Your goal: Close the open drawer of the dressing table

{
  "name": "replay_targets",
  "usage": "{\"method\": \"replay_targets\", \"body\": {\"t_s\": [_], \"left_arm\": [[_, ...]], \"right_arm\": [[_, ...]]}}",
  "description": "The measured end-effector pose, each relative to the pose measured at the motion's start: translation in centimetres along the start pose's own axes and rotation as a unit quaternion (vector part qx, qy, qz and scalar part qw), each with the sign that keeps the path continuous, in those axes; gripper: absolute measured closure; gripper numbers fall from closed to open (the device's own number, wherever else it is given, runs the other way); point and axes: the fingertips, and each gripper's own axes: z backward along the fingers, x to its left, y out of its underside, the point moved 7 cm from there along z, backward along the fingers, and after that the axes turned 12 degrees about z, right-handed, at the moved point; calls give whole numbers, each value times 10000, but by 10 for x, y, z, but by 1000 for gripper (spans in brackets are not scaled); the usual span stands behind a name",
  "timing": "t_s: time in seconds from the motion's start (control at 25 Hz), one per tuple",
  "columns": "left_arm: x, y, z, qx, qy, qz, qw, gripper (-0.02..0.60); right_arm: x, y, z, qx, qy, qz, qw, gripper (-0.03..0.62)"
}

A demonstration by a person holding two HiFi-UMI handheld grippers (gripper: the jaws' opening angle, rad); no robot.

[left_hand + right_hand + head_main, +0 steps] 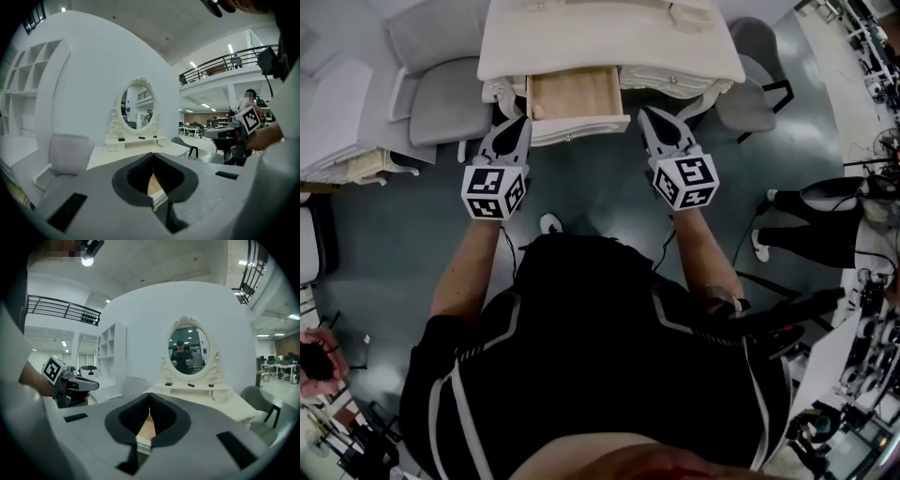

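The white dressing table (694, 52) stands at the top of the head view. Its drawer (574, 94) is pulled out, showing a bare wooden inside and a white front panel (581, 127) facing me. My left gripper (523, 122) hovers by the drawer's front left corner with its jaws together. My right gripper (647, 114) is just right of the drawer front, also shut and holding nothing. In the left gripper view, the left gripper (152, 154) frames a strip of the wooden drawer (152, 185). The right gripper (150, 398) likewise looks down onto the drawer (146, 427).
A grey padded chair (441, 94) stands left of the table, another chair (755, 89) to its right. An oval mirror (188, 351) rises on the tabletop. A person (825, 220) stands on the floor at right. White shelving (337, 131) is at the left.
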Motion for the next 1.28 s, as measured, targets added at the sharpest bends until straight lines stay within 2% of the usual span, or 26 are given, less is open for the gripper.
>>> {"method": "replay_targets", "body": {"t_s": [0.24, 0.52, 0.64, 0.8, 0.92, 1.08, 1.28], "left_arm": [[40, 61, -11, 583, 287, 18, 9979, 577], [71, 113, -27, 1185, 316, 49, 9924, 577], [76, 133, -30, 1396, 335, 243, 9893, 577], [83, 156, -40, 1725, 276, 410, 9838, 577], [88, 170, -50, 1970, 212, 429, 9792, 577], [88, 183, -64, 2198, 155, 486, 9742, 577], [91, 205, -81, 2504, -165, 864, 9641, 577]], "right_arm": [[30, 53, -30, 591, 143, -89, 9981, 589], [53, 101, -55, 1149, 233, -427, 9922, 586], [61, 126, -61, 1468, 130, -582, 9874, 545], [64, 162, -75, 1878, -2, -716, 9796, 551], [64, 187, -89, 2136, 4, -755, 9740, 586], [62, 214, -108, 2305, -203, -847, 9692, 589], [59, 249, -121, 2631, -414, -911, 9596, 589]]}}
